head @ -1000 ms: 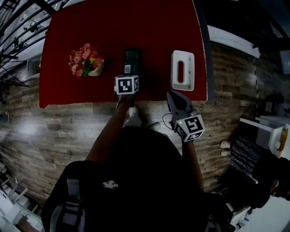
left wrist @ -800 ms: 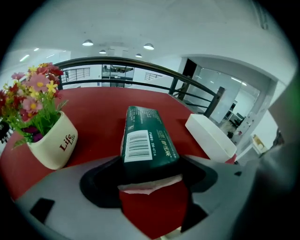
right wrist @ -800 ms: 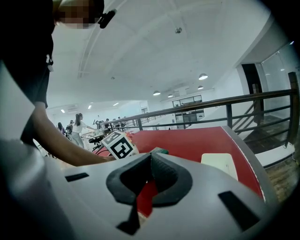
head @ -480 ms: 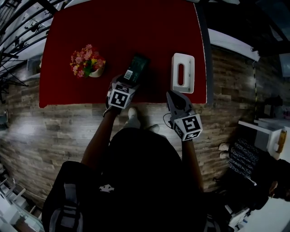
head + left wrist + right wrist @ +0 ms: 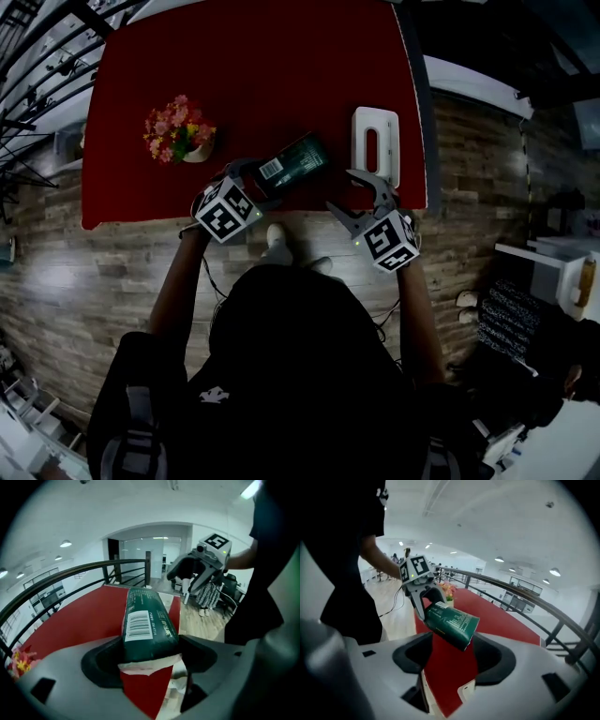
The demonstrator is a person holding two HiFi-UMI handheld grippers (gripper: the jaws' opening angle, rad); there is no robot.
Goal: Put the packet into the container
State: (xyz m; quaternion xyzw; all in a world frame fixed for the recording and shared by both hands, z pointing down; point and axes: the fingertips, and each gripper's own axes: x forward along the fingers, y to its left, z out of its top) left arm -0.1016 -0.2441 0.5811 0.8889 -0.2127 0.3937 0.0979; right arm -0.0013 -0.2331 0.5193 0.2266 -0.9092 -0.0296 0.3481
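The dark green packet (image 5: 292, 161) with a white barcode label hangs tilted over the red table (image 5: 253, 56). My left gripper (image 5: 258, 183) is shut on its near end, and the left gripper view shows the packet (image 5: 147, 623) pinched between the jaws. My right gripper (image 5: 358, 195) is at the table's front edge, its jaws having just been opening. The packet's free end (image 5: 454, 625) lies ahead of them and the pads do not press on it. The white container (image 5: 376, 145), with a slot in its top, stands on the table just beyond the right gripper.
A small pot of pink and yellow flowers (image 5: 178, 127) stands on the table's left part. The table's front edge runs just under both grippers, with wood-plank floor below it. A dark railing (image 5: 70, 573) lies beyond the table.
The left gripper has lifted the packet off the table and rolled it, so its free end now points right. The right gripper has rolled, moved towards the table edge and opened its jaws.
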